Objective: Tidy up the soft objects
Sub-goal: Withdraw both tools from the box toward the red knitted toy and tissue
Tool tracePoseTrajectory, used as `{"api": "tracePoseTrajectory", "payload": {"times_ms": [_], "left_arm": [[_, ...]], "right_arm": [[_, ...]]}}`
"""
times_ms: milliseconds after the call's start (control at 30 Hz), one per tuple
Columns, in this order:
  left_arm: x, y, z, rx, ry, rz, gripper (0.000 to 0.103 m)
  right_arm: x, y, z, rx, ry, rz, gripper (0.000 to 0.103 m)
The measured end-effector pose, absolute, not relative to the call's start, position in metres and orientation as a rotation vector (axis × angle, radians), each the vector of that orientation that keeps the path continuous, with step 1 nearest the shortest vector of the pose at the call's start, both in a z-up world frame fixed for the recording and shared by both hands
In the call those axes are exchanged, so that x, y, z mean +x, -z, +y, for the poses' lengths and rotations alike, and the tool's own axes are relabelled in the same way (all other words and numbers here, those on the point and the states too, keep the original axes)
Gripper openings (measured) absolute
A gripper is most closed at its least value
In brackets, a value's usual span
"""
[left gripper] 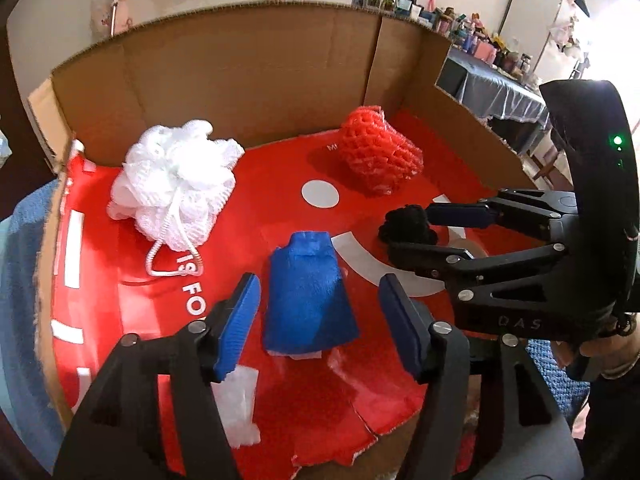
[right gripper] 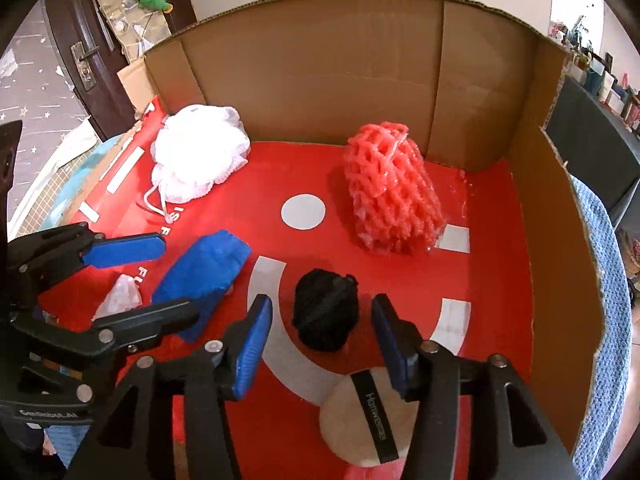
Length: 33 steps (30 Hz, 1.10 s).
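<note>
A cluttered room with shelves and a dark door surrounds a cardboard box (right gripper: pixel 304 80) whose red printed floor (right gripper: pixel 496 248) serves as the sorting surface; the high brown walls keep light, springy items from rolling away.

Seen from the right wrist, the white loofah (right gripper: pixel 196 156) sits at ten o'clock against the back wall and the red mesh sponge (right gripper: pixel 394 192) at one o'clock, well apart, as if each has its own patch of floor. A blue mitt (left gripper: pixel 310 300) lies near the front, and a black yarn ball (right gripper: pixel 326 308) rests just right of it on the white arc. A round beige puff (right gripper: pixel 360 420) with a black strap lies at six o'clock, partly under the right gripper.

The left gripper (left gripper: pixel 318 308) points steeply down with its jaws apart, straddling the mitt without its pads pressing on it. The right gripper (right gripper: pixel 322 340) likewise stands with its jaws apart on either side of the yarn ball, clear of it. Each tool seems lined up over one item so that both can be handled side by side.

A scrap of white plastic (left gripper: pixel 240 404) lies at seven o'clock near the torn front edge in the left wrist view.
</note>
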<state>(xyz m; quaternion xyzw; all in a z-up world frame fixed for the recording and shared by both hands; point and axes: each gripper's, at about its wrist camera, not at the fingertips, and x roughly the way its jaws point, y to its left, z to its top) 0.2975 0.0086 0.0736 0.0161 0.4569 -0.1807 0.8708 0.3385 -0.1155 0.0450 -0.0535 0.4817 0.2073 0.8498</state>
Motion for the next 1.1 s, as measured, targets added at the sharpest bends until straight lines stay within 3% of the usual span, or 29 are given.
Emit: {"api": "tracePoseTrajectory", "payload": {"times_ms": [600,867,1100], "left_arm": [[0.221,-0.134,0.025,0.032,0.296,0.73,0.08],[0.172,-0.152,0.027,0.01,0.264,0.622,0.091],[0.121,-0.155,0.025,0.024,0.229,0.535,0.097]], "right_arm": [[0.285,-0.107,-0.14,-0.082,-0.378,0.85,0.077],[0.226,-0.139,-0.152,-0.069,-0.362,0.713,0.099],[0.17,-0.151,-0.157,-0.066,-0.355,0.618,0.103]]}}
